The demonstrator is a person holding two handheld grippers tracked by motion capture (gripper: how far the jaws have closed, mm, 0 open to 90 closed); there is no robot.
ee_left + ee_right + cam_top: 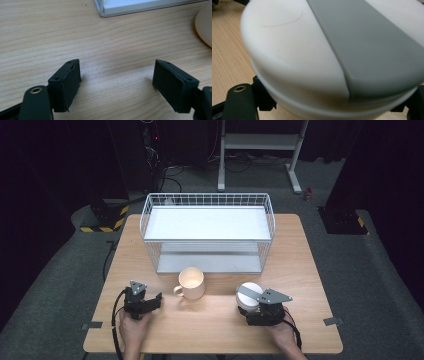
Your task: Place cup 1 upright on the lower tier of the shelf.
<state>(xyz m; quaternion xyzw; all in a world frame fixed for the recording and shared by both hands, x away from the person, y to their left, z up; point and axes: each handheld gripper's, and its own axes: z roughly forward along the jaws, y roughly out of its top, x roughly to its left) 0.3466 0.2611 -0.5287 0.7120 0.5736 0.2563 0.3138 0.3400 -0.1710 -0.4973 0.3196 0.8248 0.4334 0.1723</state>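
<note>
Right gripper view: the right tool [256,306] has its jaws set either side of a white round container [294,65] with a grey band across its lid, low on the wall; contact looks made, likely a grip for lifting. The left tool [116,83] stands wide, nothing between its jaws, resting low over the wooden surface [50,30], apparently waiting its turn. Further on, a cream mug [191,283] stands upright between the two tools. Beyond it sits a white wire basket shelf [207,200], a probable destination.
</note>
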